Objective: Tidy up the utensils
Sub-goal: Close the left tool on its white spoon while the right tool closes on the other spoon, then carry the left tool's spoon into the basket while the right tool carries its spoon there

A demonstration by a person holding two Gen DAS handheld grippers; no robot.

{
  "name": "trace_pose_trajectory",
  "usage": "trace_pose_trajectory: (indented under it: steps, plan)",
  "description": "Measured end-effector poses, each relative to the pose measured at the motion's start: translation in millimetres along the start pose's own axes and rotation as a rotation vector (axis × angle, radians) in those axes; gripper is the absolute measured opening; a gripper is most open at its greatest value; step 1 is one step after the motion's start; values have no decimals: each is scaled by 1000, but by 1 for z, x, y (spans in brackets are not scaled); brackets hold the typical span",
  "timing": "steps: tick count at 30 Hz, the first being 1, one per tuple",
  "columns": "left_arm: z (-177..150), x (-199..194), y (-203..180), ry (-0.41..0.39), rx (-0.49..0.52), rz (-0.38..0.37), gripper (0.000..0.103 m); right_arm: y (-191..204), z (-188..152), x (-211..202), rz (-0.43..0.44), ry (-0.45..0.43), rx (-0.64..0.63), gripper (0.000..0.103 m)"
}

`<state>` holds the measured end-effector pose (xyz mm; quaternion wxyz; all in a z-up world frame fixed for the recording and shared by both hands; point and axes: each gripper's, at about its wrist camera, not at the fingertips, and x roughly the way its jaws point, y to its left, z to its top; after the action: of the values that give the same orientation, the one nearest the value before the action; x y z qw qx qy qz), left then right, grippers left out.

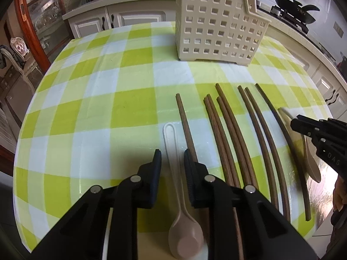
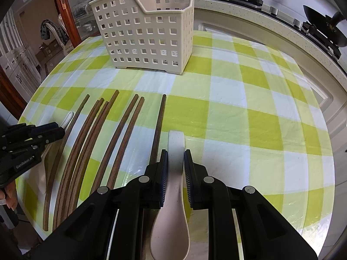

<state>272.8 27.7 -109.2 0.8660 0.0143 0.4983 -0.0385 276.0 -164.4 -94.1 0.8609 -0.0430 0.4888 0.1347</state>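
Note:
A cream perforated utensil basket (image 1: 219, 28) (image 2: 149, 32) stands at the far side of the checked table. Several brown chopsticks (image 1: 229, 134) (image 2: 95, 143) lie in a row. My left gripper (image 1: 172, 158) is open, its jaws either side of a slim pale spoon (image 1: 175, 173) lying on the table. My right gripper (image 2: 175, 158) has its jaws close against the handle of a wide white spoon (image 2: 173, 186); the bowl is near the camera. Each gripper shows at the edge of the other's view, the right gripper (image 1: 297, 125) and the left gripper (image 2: 58, 130).
The green and white checked tablecloth (image 1: 104, 99) (image 2: 249, 108) covers a round table. Kitchen counters and cabinets (image 1: 121, 19) lie behind, with a stove and black wok (image 2: 325, 26) at the right. A wooden-framed glass cabinet (image 1: 39, 21) stands at left.

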Motion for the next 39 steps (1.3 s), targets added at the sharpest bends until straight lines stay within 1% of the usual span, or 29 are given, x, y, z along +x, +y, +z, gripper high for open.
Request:
trace_pose_trajectory:
  steps: [3, 5, 6, 7, 9, 11, 16, 23, 28, 34, 39]
  plan:
    - [1, 2, -2, -5, 20, 23, 19, 0, 0, 0, 1, -2, 2, 18]
    - [1, 3, -4, -6, 31, 35, 16, 1, 0, -1, 2, -4, 1, 18]
    - [1, 3, -5, -6, 38, 35, 13, 1, 0, -1, 2, -6, 1, 18]
    - [1, 2, -6, -7, 45, 38, 11, 1, 0, -2, 2, -7, 1, 18]
    - [0, 2, -7, -9, 51, 39, 11, 0, -1, -2, 2, -11, 1, 18]
    - [-1, 0, -5, -15, 40, 24, 11, 0, -1, -5, 3, -21, 4, 18]
    - [0, -21, -3, -86, 21, 16, 11, 0, 0, -24, 18, -90, -2, 18]
    - [0, -71, 0, -215, 2, -13, 11, 5, 1, -62, 25, -191, -13, 18]
    - [-9, -100, -3, -299, 3, -22, 11, 12, -2, -84, 15, -243, -31, 17]
    - [-14, -113, -8, -347, 17, -32, 11, 16, -6, -94, 8, -274, -31, 17]
    - [-10, -122, -11, -381, 37, -36, 11, 18, 3, -103, 3, -313, -44, 17]
